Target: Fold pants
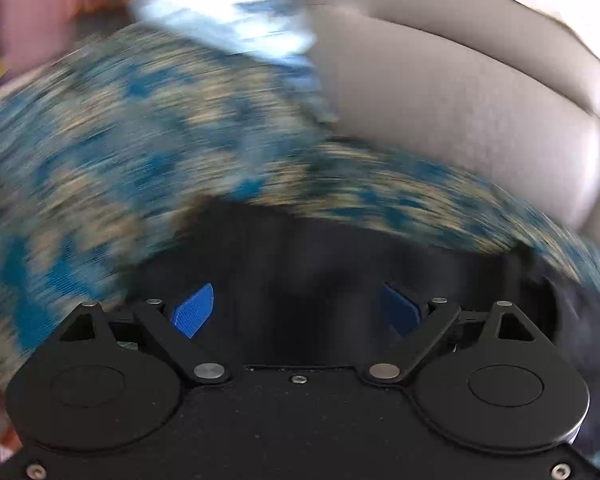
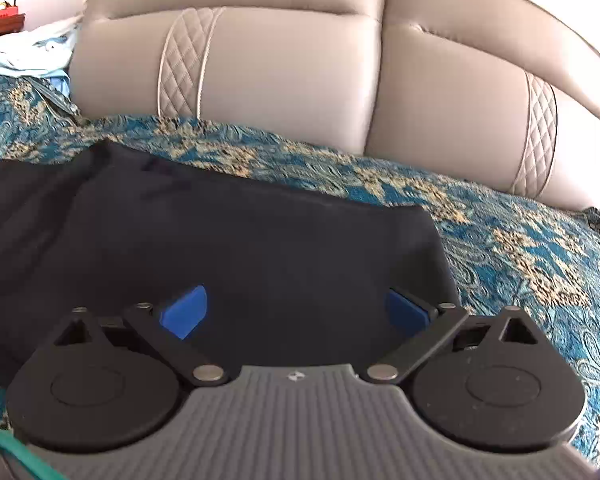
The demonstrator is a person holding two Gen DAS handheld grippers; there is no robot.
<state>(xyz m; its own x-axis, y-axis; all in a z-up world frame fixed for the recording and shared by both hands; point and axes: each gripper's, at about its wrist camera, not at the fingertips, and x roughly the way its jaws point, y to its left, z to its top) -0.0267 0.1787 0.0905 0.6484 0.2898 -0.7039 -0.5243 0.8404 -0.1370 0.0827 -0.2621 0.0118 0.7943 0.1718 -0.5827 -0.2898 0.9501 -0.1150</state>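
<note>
Dark navy pants (image 2: 228, 240) lie flat on a blue and gold patterned bedspread (image 2: 520, 248); one end of them shows a square corner at the right. My right gripper (image 2: 296, 312) hovers over that end, open, its blue pads (image 2: 184, 312) wide apart with nothing pressed between them. In the blurred left wrist view the same dark pants (image 1: 320, 260) lie below my left gripper (image 1: 296, 310), which is open too, with no cloth between its blue pads (image 1: 194, 311).
A beige padded headboard (image 2: 292, 76) rises behind the bedspread (image 1: 120, 140). A crumpled light blue cloth (image 2: 24, 56) lies at the far left, also seen blurred as a pale cloth (image 1: 236, 24). Red furniture (image 2: 2, 16) stands beyond it.
</note>
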